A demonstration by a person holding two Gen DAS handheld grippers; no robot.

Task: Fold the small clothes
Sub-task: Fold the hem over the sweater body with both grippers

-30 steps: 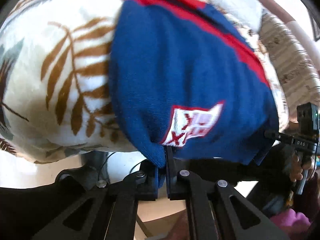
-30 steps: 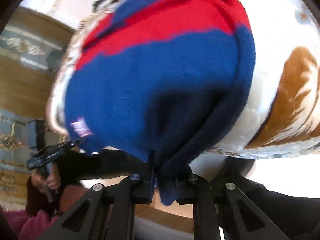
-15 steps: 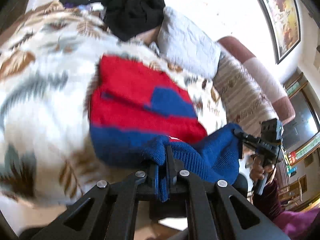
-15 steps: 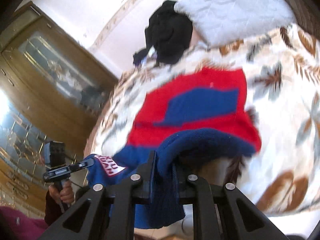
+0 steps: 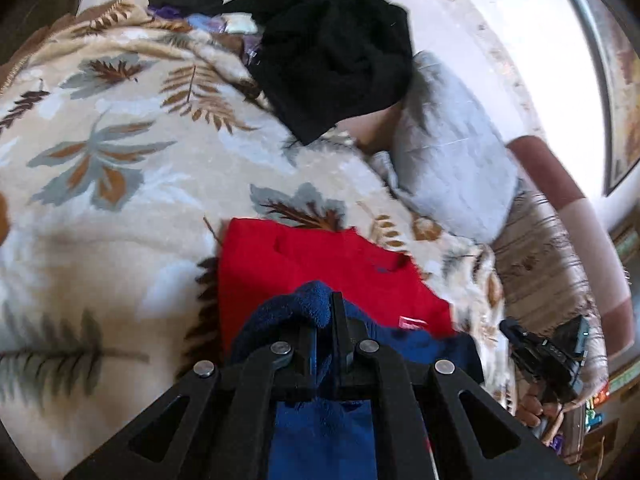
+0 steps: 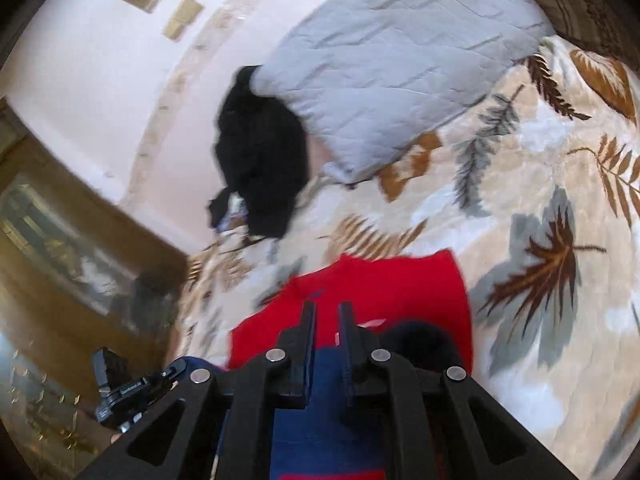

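Left gripper (image 5: 324, 322) pinches the blue hem of the red-and-blue knit sweater (image 5: 320, 268) on the leaf-print blanket (image 5: 100, 208). Right gripper (image 6: 326, 330): jaws closing, a narrow gap showing, blue knit low between them, grip unclear. First fold only half made; black clothes (image 5: 336, 48) wait beyond.

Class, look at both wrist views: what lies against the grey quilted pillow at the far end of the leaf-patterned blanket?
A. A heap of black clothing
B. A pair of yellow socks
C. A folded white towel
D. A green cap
A: a heap of black clothing rests against the grey quilted pillow.
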